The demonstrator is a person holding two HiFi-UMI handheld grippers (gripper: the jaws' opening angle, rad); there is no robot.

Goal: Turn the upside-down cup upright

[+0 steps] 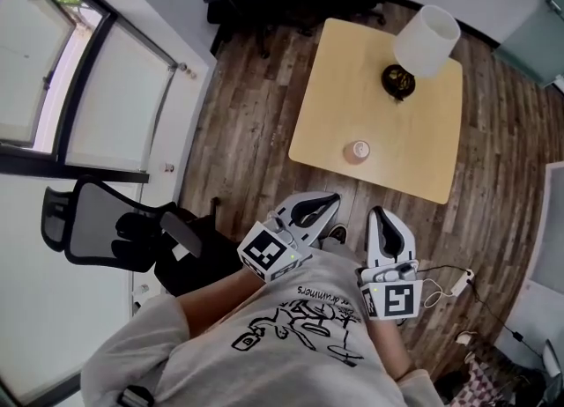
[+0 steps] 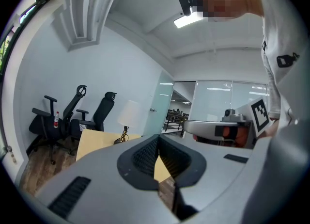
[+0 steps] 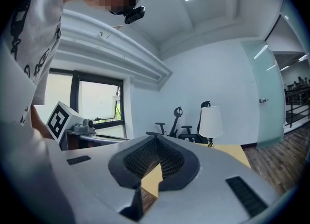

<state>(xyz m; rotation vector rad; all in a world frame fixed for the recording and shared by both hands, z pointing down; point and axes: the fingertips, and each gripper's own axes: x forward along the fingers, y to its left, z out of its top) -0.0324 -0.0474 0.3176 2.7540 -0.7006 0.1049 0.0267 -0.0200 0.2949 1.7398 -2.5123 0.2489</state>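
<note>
Head view | cup (image 1: 357,151) upside-down on table (image 1: 423,167) | left tool (image 1: 328,200), right tool (image 1: 381,216) closed, empty

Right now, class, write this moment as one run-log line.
left gripper: shut, empty | right gripper: shut, empty | small pink cup: untouched on light wooden square table

light: bright, window (image 1: 53,62) daylight | ceiling lamp (image 2: 188,20) glare | edges: fisheye-warped
</note>
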